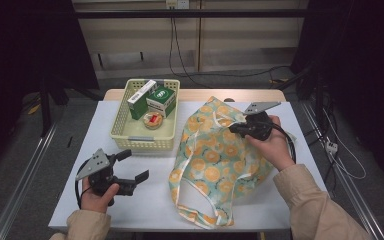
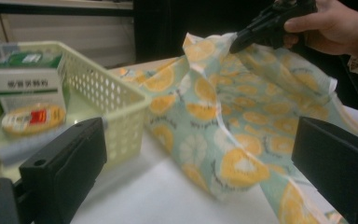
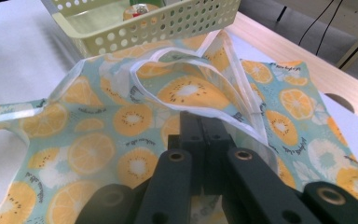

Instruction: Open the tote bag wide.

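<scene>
At a white table, you are pinching the far rim of a citrus-print bag with your right gripper, its jaws clamped tight on the fabric by the white-trimmed mouth and lifting that edge clear of the top, as the right gripper view shows the cloth tenting up around the closed tips. The bag is lying right of centre, its long axis running from the raised far end down to the looped handles at the near edge. Your left gripper is hovering at near left with its jaws standing wide and nothing between them; in the left gripper view the lifted bag is hanging ahead and to the right of those jaws. Far left of the bag, just beside it, a yellow basket is holding two boxes and a small round tin. The free rim of the mouth is facing left, so the left hand looks the nearer one to take it and spread the opening toward the basket.
</scene>
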The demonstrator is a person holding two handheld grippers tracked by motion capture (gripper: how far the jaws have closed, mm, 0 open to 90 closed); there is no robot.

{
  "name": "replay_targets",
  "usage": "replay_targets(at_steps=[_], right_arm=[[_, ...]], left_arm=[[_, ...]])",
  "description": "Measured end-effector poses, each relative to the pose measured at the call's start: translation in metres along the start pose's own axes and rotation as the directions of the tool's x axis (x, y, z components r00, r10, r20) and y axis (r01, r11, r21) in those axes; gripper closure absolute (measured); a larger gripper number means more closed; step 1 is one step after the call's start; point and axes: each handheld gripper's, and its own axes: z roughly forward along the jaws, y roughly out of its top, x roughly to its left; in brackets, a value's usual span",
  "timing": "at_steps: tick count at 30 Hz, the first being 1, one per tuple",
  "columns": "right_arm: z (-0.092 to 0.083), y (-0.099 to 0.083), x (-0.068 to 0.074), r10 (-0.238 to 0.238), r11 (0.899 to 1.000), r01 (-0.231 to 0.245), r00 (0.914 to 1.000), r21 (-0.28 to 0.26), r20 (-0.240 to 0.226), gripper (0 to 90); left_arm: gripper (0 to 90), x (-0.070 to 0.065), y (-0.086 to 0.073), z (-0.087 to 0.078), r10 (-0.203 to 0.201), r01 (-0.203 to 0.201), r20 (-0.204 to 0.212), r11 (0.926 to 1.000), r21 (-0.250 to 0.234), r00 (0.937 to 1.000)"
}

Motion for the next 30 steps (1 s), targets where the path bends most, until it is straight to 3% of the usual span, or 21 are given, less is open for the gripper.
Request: replay_targets(at_steps=[6, 11, 23, 30], right_arm=[[-0.004, 0.009, -0.003, 0.001, 1.0, -0.001, 1.0, -0.013, -0.004, 90.0], [-0.001, 0.009, -0.002, -0.005, 1.0, 0.005, 0.9998, -0.009, -0.017, 90.0], [0.001, 0.008, -0.007, 0.017, 1.0, -0.017, 0.9997, -0.02, -0.015, 90.0], [0.006, 0.011, -0.014, 0.035, 0.999, -0.035, 0.9994, -0.018, -0.004, 90.0]], left_arm=[[2.8, 0.011, 0.034, 0.019, 0.03, -0.031, 0.005, 0.9989, 0.036, 0.9995], [3.0, 0.026, 0.052, 0.038, 0.02, -0.021, 0.016, 0.9984, 0.053, 0.9997], [2.9, 0.076, 0.059, 0.078, -0.002, 0.011, -0.057, 0.9887, 0.149, 0.9984], [3.6, 0.094, 0.059, 0.096, -0.004, 0.016, -0.073, 0.9847, 0.173, 0.9973]])
